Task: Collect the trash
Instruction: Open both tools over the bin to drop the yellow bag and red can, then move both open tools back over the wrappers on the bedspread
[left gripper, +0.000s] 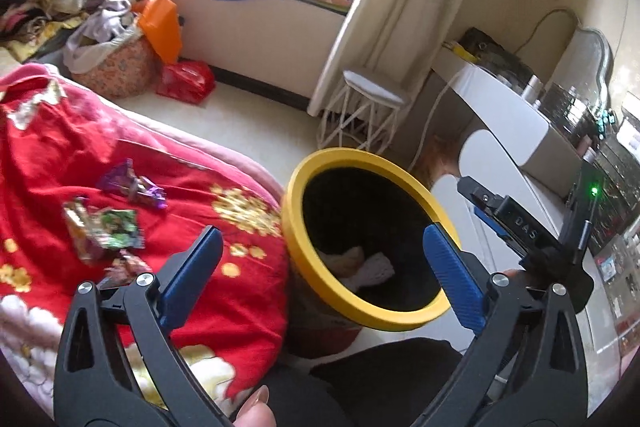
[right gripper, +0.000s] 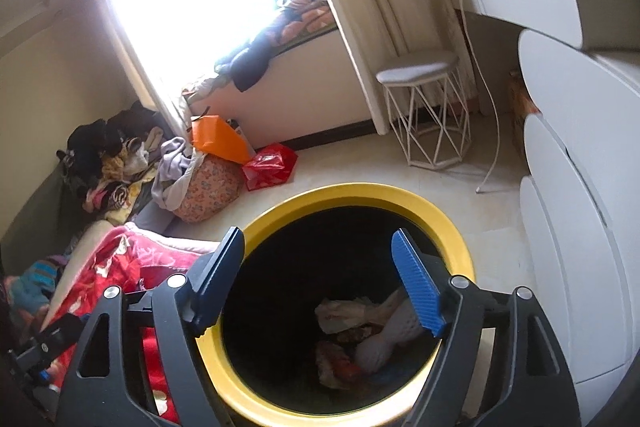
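The red blanket [left gripper: 120, 155] spreads over the bed to my left, and the yellow-rimmed bin [left gripper: 360, 315] stands on the floor just beside the bed's edge. Crumpled paper and wrappers [right gripper: 360, 323] already lie at the bin's bottom, so I judge part of the collecting done. Still left are the snack wrappers [left gripper: 108, 227] scattered on the blanket well in from its edge, a purple one [left gripper: 136, 183] farthest from me. My left gripper [left gripper: 320, 267] hangs beside the bin's rim, jaws spread wide, nothing between them. My right gripper [right gripper: 320, 275] hovers over the bin's mouth, jaws apart and empty too.
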### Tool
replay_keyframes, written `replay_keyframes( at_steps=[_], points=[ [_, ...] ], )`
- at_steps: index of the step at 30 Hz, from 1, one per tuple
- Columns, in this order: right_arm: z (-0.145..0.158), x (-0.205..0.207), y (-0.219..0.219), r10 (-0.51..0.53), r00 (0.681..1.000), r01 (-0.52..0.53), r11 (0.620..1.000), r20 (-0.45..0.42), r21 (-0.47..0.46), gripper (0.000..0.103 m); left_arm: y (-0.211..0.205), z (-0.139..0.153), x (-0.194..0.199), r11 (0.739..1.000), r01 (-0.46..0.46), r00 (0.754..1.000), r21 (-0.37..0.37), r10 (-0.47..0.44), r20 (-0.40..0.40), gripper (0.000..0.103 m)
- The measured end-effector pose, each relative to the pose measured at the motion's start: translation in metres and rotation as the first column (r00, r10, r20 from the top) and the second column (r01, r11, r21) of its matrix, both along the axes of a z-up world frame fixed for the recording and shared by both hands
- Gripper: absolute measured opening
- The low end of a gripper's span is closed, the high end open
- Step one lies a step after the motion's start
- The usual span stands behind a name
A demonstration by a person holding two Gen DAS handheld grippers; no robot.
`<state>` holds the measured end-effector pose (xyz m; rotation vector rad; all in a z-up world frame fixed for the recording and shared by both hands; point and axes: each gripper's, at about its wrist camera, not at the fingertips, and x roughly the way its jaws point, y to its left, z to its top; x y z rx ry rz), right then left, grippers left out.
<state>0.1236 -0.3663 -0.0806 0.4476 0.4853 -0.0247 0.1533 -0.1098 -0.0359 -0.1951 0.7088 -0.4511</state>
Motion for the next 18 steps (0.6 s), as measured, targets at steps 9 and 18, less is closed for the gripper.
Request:
replay_keyframes(
  at_steps=[9, 18],
  points=[
    [0.012, 0.001, 0.032, 0.079, 0.996, -0.077, 0.996, 0.033, -0.04, 0.077, 0.031, 0.013, -0.01, 0.997, -0.077, 0.996, 0.013, 0.077, 0.052, 0.092],
    [0.019, 0.001, 0.073, 0.178, 0.983, -0.175, 0.982, 0.044, -0.066, 0.078, 0.064, 0.02, -0.014, 0.989, -0.149, 0.986, 0.007, 0.148, 0.077, 0.092]
  ],
)
